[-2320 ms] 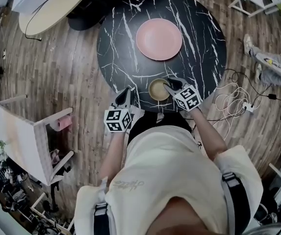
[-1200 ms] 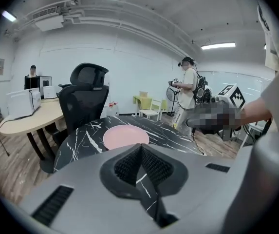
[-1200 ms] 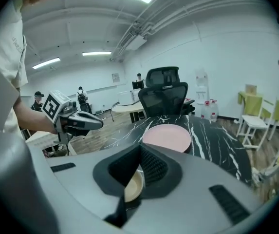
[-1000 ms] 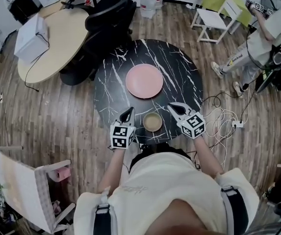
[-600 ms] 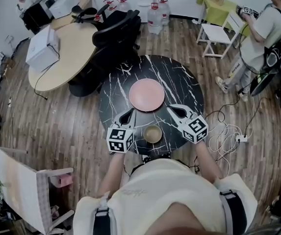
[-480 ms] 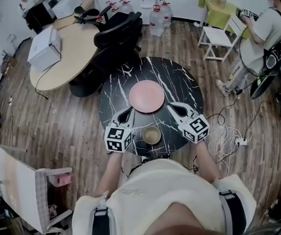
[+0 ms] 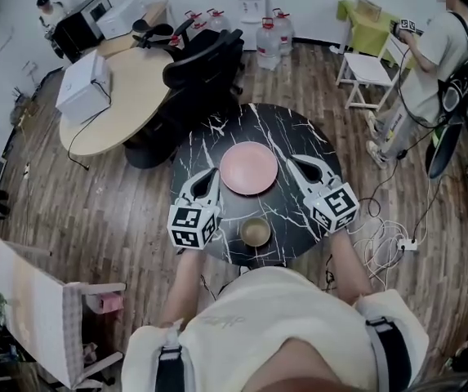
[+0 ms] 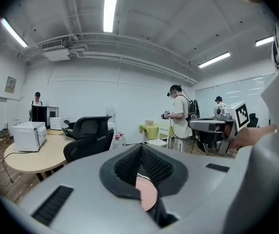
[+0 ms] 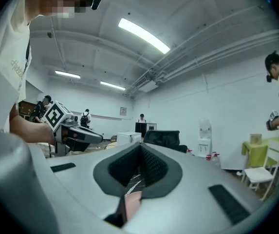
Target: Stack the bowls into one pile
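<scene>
Left gripper (image 7: 211, 175): jaws pressed tight together with nothing in them. It's up over the table's 9 o'clock side, pointing out across the room.
Table (image 7: 191, 149): round, black marble with white veins.
Plate (image 7: 249, 168): pink and flat, sitting a touch toward 12 o'clock from the table's middle, between the two grippers.
Bowl (image 7: 256, 232): tan and upright at the table's 6 o'clock edge, right in front of the person. From above it reads as one rim, and how many sit nested I can't tell. Nothing is touching it: the left gripper is off at its 10 o'clock, the right at its 2 o'clock.
Right gripper (image 7: 296, 163): closed up as well and empty, held level over the table's 3 o'clock side.
Cables (image 7: 385, 235): white loops on the wood floor, out at the table's 4 o'clock.
Bystander (image 7: 430, 51): standing well off at 2 o'clock, with a marker-cube gripper in hand.
</scene>
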Demonstrator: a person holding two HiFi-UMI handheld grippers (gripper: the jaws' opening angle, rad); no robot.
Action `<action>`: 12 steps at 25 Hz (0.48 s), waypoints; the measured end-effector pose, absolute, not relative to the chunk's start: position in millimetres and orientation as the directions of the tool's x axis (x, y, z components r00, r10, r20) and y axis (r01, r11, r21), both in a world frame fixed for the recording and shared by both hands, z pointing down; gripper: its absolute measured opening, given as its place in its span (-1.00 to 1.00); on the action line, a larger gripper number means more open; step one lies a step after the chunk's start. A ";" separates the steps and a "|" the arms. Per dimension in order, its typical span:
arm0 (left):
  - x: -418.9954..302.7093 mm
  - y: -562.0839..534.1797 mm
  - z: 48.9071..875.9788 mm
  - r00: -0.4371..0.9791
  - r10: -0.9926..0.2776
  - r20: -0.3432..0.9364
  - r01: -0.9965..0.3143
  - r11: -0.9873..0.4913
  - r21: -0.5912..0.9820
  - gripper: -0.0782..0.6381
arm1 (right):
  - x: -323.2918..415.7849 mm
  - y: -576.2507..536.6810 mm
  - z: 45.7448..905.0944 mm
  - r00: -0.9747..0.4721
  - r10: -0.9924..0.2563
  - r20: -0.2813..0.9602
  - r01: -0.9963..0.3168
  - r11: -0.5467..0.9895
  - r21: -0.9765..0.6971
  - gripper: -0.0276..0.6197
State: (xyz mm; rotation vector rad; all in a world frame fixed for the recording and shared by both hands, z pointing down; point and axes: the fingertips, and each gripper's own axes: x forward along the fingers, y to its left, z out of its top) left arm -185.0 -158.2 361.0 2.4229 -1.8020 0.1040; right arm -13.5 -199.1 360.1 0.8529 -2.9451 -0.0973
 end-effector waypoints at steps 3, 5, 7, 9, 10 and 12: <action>-185.0 -159.0 348.9 0.281 -0.954 0.101 -0.959 -0.278 0.047 -0.73 | -14.4 -197.6 345.4 -0.844 -0.536 0.030 -0.532 0.842 0.086 -0.89; -185.9 -160.1 339.7 0.275 -0.958 0.081 -0.961 -0.273 0.038 -0.73 | -16.8 -199.3 337.4 -0.844 -0.536 0.020 -0.532 0.842 0.093 -0.89; -187.3 -160.8 331.0 0.268 -0.962 0.060 -0.963 -0.266 0.029 -0.73 | -19.2 -202.0 329.9 -0.839 -0.545 0.015 -0.541 0.836 0.095 -0.89; -187.9 -161.2 323.7 0.263 -0.964 0.045 -0.965 -0.262 0.026 -0.73 | -19.9 -205.4 324.7 -0.825 -0.565 0.023 -0.562 0.823 0.082 -0.89; -188.0 -161.6 320.1 0.261 -0.965 0.037 -0.965 -0.260 0.025 -0.73 | -20.2 -207.1 323.5 -0.819 -0.573 0.026 -0.570 0.818 0.074 -0.89; -188.2 -161.9 312.8 0.257 -0.966 0.020 -0.966 -0.257 0.021 -0.73 | -21.4 -208.9 323.1 -0.816 -0.578 0.024 -0.576 0.815 0.061 -0.89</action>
